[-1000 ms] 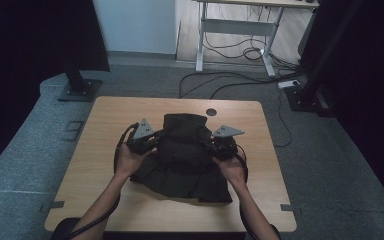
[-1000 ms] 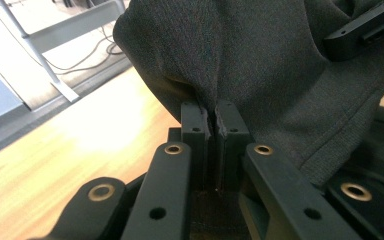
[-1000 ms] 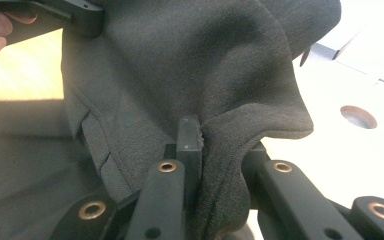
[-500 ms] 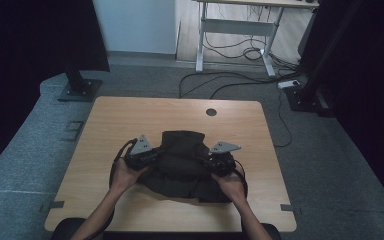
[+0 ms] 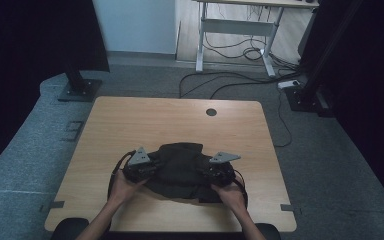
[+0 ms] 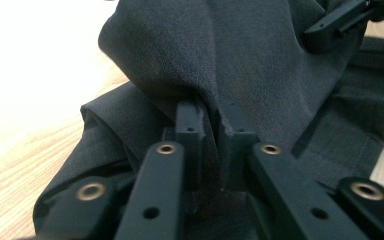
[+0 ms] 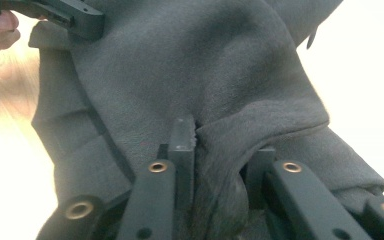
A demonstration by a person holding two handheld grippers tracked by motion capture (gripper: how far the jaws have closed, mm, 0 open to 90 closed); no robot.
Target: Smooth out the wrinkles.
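Observation:
A dark crumpled garment (image 5: 180, 167) lies on the wooden table (image 5: 155, 120) near its front edge. My left gripper (image 5: 152, 170) is at the garment's left side and my right gripper (image 5: 207, 174) at its right side, each held in a hand. In the left gripper view a fold of the garment (image 6: 260, 60) sits in the narrow gap of my left gripper (image 6: 210, 117). In the right gripper view a thicker bunch of garment (image 7: 190, 65) fills the wider gap of my right gripper (image 7: 222, 137). Both pairs of jaws have just been opening, with cloth still between them.
The table has a round cable hole (image 5: 211, 112) toward its far edge. Grey carpet surrounds the table. Behind it stand a desk frame (image 5: 240, 30), cables on the floor (image 5: 240, 85) and a black stand base (image 5: 77, 90).
Both hands came down and toward the table's front edge with the garment, which has sunk from a raised bunch onto the table. The jaws now stand slightly apart.

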